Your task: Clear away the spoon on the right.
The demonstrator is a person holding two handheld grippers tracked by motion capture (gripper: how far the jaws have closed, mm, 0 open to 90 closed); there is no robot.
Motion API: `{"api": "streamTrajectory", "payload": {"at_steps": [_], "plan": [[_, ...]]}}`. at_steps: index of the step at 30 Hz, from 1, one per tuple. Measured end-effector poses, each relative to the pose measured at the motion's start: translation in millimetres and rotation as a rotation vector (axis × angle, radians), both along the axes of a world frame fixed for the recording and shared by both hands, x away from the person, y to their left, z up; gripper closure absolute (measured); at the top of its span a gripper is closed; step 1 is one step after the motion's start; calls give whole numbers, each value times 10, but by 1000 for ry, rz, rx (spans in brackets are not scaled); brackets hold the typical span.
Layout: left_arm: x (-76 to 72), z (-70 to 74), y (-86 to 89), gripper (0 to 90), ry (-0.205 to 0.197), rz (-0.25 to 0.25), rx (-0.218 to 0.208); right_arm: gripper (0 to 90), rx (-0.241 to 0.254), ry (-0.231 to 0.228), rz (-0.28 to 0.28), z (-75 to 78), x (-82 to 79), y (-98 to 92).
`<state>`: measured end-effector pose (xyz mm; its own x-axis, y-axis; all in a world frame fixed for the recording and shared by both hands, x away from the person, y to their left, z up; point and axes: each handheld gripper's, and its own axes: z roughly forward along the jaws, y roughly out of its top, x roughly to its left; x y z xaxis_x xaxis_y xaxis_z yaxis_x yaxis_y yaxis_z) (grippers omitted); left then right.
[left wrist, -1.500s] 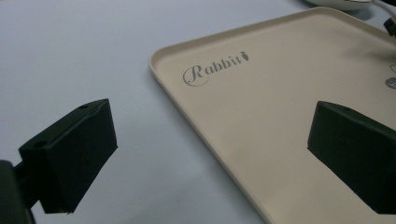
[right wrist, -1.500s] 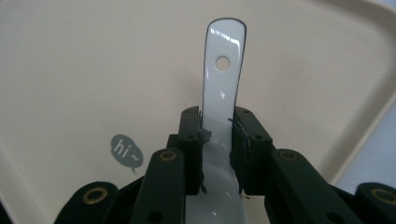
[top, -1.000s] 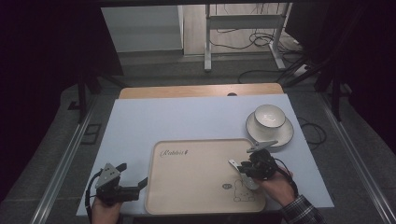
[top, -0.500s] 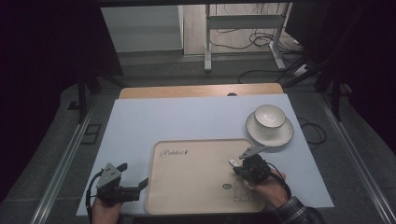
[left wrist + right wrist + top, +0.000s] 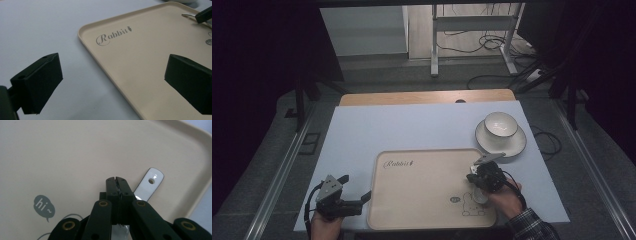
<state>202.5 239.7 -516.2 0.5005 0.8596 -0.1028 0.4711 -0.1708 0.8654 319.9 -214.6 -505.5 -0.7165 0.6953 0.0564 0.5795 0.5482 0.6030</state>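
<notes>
A beige tray [image 5: 422, 190] printed "Rabbit" lies at the near middle of the white table. On its right part lies a white spoon [image 5: 150, 186] with a flat handle and a hole in the end. My right gripper [image 5: 472, 176] points down over it, and its jaws are pressed together on the handle [image 5: 116, 180]. The handle end sticks out past the fingertips. My left gripper [image 5: 354, 188] rests at the tray's near left corner. Its jaws stand wide apart [image 5: 112, 80], one over the table and one over the tray [image 5: 150, 50], with nothing between them.
A white bowl [image 5: 500, 124] sits on a saucer [image 5: 518, 145] at the right, just behind the tray's far right corner. The white tabletop [image 5: 412, 130] stretches bare behind the tray. A wooden strip [image 5: 427, 97] edges the far side.
The right hand has shifted only slightly over the spoon on the tray. The left hand and its gripper have kept still.
</notes>
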Motion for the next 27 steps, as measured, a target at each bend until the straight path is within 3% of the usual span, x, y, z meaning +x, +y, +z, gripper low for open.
{"api": "streamTrajectory", "payload": {"at_steps": [11, 27], "plan": [[1, -3, -4, 12, -1, 3, -2, 893, 14, -15, -7, 12, 13, -37], [-4, 7, -9, 16, 5, -1, 0, 790, 39, -70, 17, 126, -72, -26]]}}
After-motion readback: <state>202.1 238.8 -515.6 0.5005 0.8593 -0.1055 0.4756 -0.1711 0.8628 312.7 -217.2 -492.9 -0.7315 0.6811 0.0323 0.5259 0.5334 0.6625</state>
